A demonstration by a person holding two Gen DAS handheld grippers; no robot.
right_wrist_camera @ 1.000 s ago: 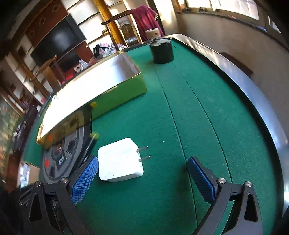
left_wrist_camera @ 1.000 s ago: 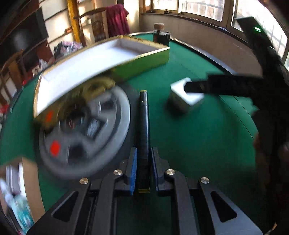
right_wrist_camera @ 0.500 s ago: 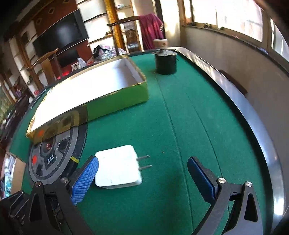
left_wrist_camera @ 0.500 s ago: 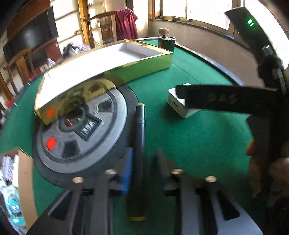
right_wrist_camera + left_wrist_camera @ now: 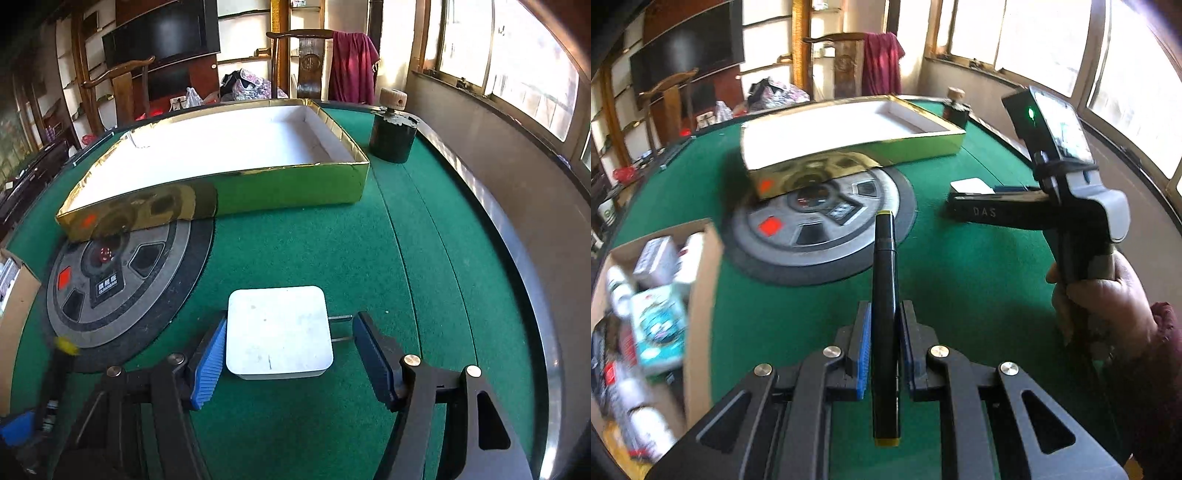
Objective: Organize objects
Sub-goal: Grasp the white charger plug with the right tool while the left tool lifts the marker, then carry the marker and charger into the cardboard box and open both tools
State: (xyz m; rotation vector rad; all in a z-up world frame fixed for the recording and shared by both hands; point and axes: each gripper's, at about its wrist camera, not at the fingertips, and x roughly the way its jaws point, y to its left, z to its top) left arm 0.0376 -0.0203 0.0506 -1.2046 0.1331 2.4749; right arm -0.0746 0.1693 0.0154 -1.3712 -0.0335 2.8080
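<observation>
Ahead of both your grippers sits the shallow gold-foil box with a white inside (image 5: 236, 147); its interior looks bare from the right wrist view, and its mirrored front wall reflects the round grey control panel with the red diamond (image 5: 110, 280) set into the green felt table (image 5: 295, 251). To the left of your left gripper (image 5: 884, 349) an open brown cardboard box (image 5: 698, 295) holds a blurred jumble of small white and teal packages; what they are cannot be told.

Your left gripper is clamped tight on the black marker pen with yellow end bands (image 5: 884, 295), which stands lengthwise between the blue pads, one tip pointing away over the panel's edge and the other back toward the camera.

Your right gripper (image 5: 290, 350) has just been narrowing its jaws, and the flat white square charger with two metal prongs (image 5: 279, 330) lies on the felt between them. The left blue pad is against or just beside the charger's side; the right pad stands at the prong tips, and whether it touches them cannot be told. Beyond the gold box's right corner stands a dark round jar with a wooden stopper (image 5: 393, 133).
</observation>
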